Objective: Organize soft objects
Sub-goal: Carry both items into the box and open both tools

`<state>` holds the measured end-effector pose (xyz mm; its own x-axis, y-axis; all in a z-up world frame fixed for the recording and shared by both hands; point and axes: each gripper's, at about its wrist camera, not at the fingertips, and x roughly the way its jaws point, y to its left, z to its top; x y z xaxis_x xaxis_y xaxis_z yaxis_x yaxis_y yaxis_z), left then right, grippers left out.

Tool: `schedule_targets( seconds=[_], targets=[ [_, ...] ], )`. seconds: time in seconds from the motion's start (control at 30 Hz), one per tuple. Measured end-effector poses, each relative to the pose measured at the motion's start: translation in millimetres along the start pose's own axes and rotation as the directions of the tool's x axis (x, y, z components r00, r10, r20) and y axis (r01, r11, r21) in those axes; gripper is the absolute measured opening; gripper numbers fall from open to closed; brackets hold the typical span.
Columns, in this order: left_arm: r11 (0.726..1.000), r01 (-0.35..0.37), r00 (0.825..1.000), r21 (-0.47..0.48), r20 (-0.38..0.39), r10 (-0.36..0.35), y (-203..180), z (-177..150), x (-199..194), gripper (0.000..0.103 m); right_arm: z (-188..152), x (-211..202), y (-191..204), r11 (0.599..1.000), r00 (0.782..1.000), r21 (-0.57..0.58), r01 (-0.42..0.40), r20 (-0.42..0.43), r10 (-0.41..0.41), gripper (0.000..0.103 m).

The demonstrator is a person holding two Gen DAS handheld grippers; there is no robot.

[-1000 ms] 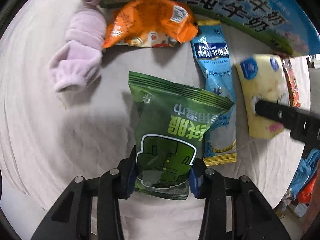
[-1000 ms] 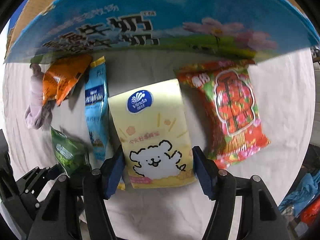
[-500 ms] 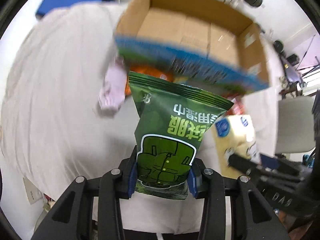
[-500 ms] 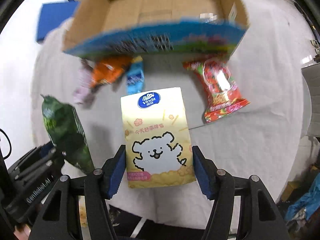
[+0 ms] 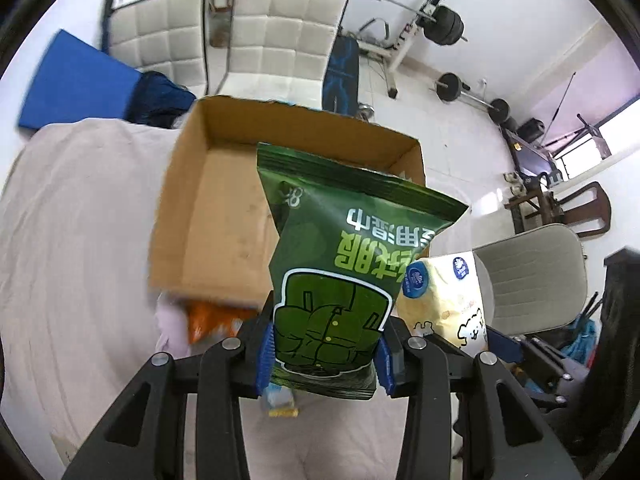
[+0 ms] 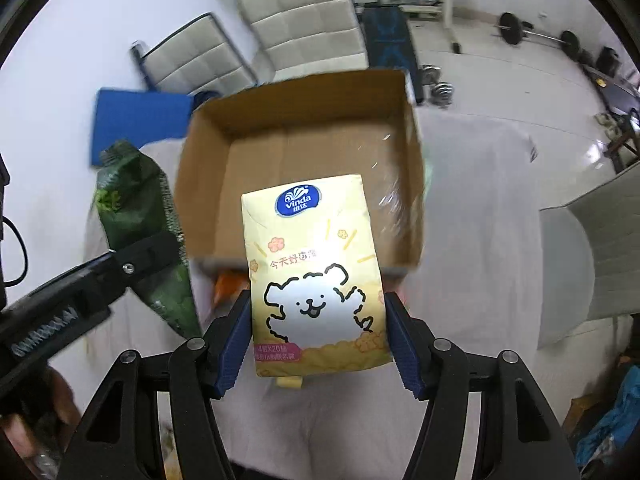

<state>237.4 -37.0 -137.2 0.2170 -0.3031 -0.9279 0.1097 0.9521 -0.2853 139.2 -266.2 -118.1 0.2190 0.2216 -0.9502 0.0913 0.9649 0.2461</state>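
My left gripper (image 5: 325,354) is shut on a green snack bag (image 5: 344,264) and holds it high above the table, in front of an open cardboard box (image 5: 188,208). My right gripper (image 6: 318,340) is shut on a yellow Vinda tissue pack (image 6: 316,272), also raised in front of the box (image 6: 208,168). The tissue pack shows at the right of the left wrist view (image 5: 444,300). The green bag and left gripper show at the left of the right wrist view (image 6: 136,220). An orange snack bag (image 5: 208,320) and a pink soft item (image 5: 170,324) lie by the box's near wall.
The table has a pale pink cloth (image 5: 72,240). White padded chairs (image 5: 280,28) and a blue mat (image 5: 76,84) stand beyond the box. A grey chair (image 5: 532,280) is at the right. Weights and a bench lie on the floor behind.
Both grippers have lifted their packs from the table up high and tilted, so the box's open inside now shows from above. The items on the cloth have dropped mostly out of sight.
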Motion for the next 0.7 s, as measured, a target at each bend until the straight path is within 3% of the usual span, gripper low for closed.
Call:
schedule_targets(
  seconds=[0.17,0.3,0.37,0.57,0.7],
  targets=[
    [0.998,0.048,0.992,-0.029,-0.113,-0.051,4,61,59,0.037,57,37,-1,0.996,0.998,0.051,0.070,-0.007,-0.070,0.066],
    [0.996,0.076,0.972,-0.048,-0.220,-0.085,15,100,114,0.037,94,74,-8,0.991,0.994,0.077,0.108,-0.023,-0.106,0.066],
    [0.996,0.078,0.964,-0.053,-0.251,-0.089,17,110,132,0.037,117,97,-4,0.990,0.992,0.076,0.121,-0.034,-0.119,0.066],
    [0.993,0.098,0.936,-0.066,-0.333,-0.115,18,139,179,0.038,147,154,-8,0.984,0.986,0.071,0.162,-0.058,-0.158,0.066],
    [0.995,0.082,0.925,-0.050,-0.368,-0.094,15,145,197,0.038,159,181,-10,0.981,0.980,0.052,0.185,-0.079,-0.181,0.066]
  ],
)
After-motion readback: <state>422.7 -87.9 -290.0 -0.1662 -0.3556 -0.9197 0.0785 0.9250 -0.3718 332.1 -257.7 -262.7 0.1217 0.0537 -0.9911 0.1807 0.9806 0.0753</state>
